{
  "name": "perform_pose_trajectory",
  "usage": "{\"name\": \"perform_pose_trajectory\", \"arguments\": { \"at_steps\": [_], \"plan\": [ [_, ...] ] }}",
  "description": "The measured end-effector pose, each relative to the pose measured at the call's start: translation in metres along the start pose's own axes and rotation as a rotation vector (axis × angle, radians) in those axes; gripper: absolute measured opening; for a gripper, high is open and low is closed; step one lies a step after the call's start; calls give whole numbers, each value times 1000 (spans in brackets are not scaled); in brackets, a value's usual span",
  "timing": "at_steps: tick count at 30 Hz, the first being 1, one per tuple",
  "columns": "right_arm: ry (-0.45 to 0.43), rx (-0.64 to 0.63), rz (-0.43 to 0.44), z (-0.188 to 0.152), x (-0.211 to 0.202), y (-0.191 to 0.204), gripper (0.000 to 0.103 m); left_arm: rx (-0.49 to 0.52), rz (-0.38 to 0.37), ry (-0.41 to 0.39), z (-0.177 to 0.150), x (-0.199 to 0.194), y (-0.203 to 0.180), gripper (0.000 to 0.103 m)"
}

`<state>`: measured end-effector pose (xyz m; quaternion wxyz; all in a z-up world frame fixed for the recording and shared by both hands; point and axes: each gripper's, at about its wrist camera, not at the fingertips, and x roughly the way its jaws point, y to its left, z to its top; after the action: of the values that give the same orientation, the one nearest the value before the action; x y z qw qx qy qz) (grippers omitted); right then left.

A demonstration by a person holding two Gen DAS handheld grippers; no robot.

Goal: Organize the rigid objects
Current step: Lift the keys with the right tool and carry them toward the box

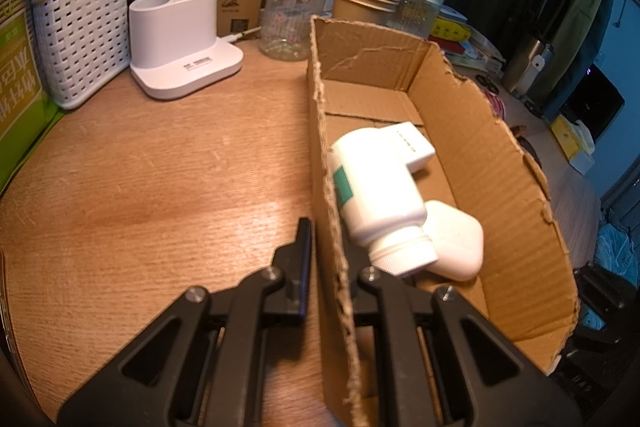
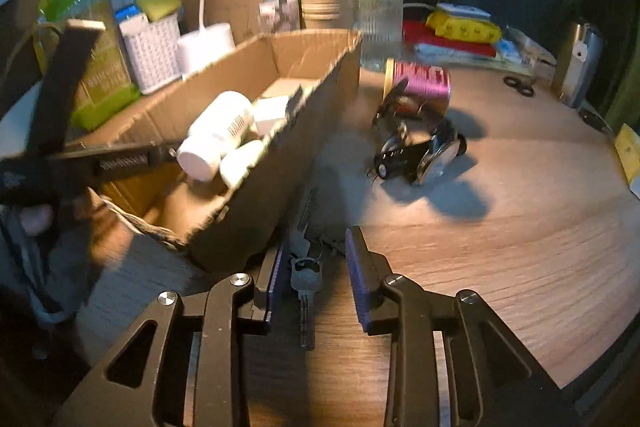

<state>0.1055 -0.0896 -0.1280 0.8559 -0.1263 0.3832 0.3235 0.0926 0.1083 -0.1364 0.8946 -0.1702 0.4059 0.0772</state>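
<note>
Keys [image 2: 305, 279] flat on desk, long axis running between parted right tool [image 2: 316, 267] fingers, left tool [image 1: 326, 255] clamping box wall [image 1: 332, 227]

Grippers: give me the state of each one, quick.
Left gripper: shut on the cardboard box wall.
Right gripper: open, its fingers either side of the keys on the table, not pressing them.
</note>
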Motion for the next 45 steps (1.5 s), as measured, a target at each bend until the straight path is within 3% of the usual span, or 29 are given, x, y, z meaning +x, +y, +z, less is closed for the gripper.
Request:
{"name": "perform_pose_trajectory", "arguments": {
  "at_steps": [1,6,7,8,20,37,42,45],
  "plan": [
    [10,-3,9,-1,3,1,39,0,0,0,0,0,0,9],
    [9,0,13,-5,8,5,38,-1,0,0,0,0,0,9],
    [5,6,20,-5,8,4,22,0,0,-1,0,0,1,9],
    [-3,11,17,-5,7,3,19,0,0,-1,0,1,1,9],
    [-45,5,-20,-1,-6,-1,19,-1,1,-1,0,0,1,9],
    [-10,10,0,-6,6,0,20,-1,1,-1,0,1,1,9],
    [-31,2,2,-9,5,3,26,-1,1,-1,0,0,1,9],
    [-44,16,-15,-9,5,1,2,0,1,-1,0,1,1,9]
  ]
}}
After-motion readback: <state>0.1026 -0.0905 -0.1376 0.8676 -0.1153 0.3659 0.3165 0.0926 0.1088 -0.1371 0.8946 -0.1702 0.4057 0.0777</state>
